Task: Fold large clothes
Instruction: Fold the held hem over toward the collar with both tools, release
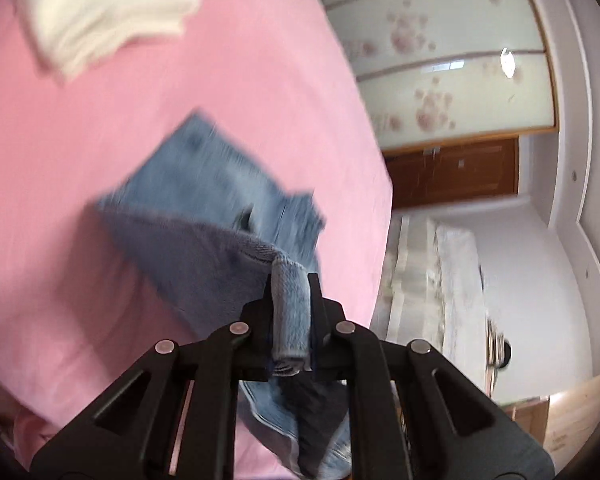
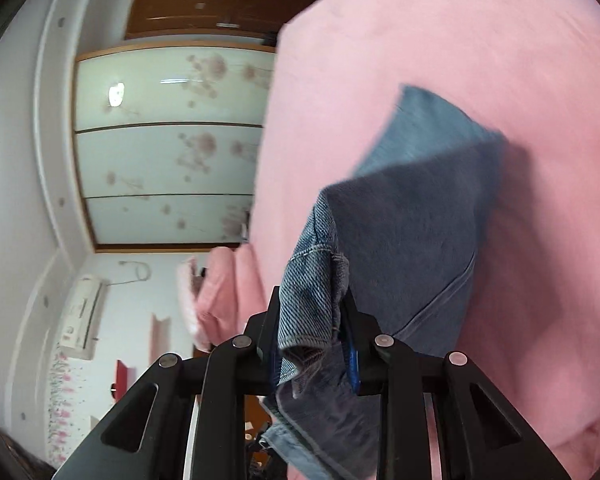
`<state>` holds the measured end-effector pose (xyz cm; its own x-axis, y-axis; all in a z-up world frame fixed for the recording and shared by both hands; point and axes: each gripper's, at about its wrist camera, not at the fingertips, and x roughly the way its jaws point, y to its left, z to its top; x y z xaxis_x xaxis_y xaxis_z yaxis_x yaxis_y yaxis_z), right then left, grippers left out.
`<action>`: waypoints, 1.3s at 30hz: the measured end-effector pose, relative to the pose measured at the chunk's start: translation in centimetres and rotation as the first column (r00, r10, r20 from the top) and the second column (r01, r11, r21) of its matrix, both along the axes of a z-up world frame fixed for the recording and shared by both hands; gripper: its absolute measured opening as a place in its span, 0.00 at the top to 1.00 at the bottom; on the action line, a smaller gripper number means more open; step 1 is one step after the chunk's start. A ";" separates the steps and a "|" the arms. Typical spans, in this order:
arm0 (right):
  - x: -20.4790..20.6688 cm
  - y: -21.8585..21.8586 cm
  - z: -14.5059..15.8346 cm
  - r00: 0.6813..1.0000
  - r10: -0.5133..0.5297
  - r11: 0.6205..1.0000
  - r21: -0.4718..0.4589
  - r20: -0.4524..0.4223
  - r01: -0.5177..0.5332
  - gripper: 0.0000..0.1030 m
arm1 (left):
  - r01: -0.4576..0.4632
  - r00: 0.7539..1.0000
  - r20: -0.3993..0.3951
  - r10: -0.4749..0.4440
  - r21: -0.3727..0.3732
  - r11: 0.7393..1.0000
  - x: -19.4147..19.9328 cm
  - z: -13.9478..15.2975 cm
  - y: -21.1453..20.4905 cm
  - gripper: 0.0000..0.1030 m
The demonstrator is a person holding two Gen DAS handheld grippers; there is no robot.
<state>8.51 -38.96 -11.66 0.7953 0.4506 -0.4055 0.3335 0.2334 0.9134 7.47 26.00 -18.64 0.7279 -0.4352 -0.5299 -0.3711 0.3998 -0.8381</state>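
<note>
The left black two-finger gripper [image 1: 291, 280] is raised and tilted downward, its jaws pinched tight on a rolled edge of blue fleece-lined denim garment [image 1: 220, 216]. The right black two-finger gripper [image 2: 312, 296] is raised likewise, tilted down, its jaws clamped a little wider on a thick bunched fold of the same garment.

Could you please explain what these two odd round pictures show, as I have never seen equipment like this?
A person holds a two-finger gripper in each hand, each carrying a fisheye camera that looks along its fingers; hence the round, bent pictures. One picture is from the left gripper, the other from the right gripper. Both are clamped on the same blue denim garment, lifted above a pink bedsheet. A white folded cloth lies further off on the sheet. Behind are wardrobe doors with a flower pattern.
</note>
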 end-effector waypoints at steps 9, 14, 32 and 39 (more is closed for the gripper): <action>10.7 -3.8 0.8 0.999 -0.020 0.999 0.036 0.029 0.019 0.77 | -0.069 0.998 -0.005 0.070 0.105 0.992 9.8 1.8 1.8 0.92; 16.4 -4.9 -2.6 0.999 -0.009 0.999 0.037 -0.039 0.011 0.77 | -0.065 0.995 -0.056 0.080 0.223 0.973 14.4 0.0 0.5 0.92; 28.5 0.8 -6.8 0.981 0.079 0.969 -0.218 -0.178 -0.117 0.50 | 0.085 0.989 -0.150 -0.013 0.482 0.872 21.6 -3.7 -5.5 0.35; 27.5 6.9 -6.1 0.931 0.257 0.887 -0.319 -0.259 -0.333 0.63 | 0.377 0.918 -0.286 -0.275 0.418 0.826 21.3 -6.2 -11.1 0.46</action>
<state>36.04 -32.06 -17.80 0.5304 0.4486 -0.7193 0.3676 0.6428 0.6720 28.79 14.95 -24.88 0.4399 -0.2988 -0.8469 -0.2912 0.8446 -0.4493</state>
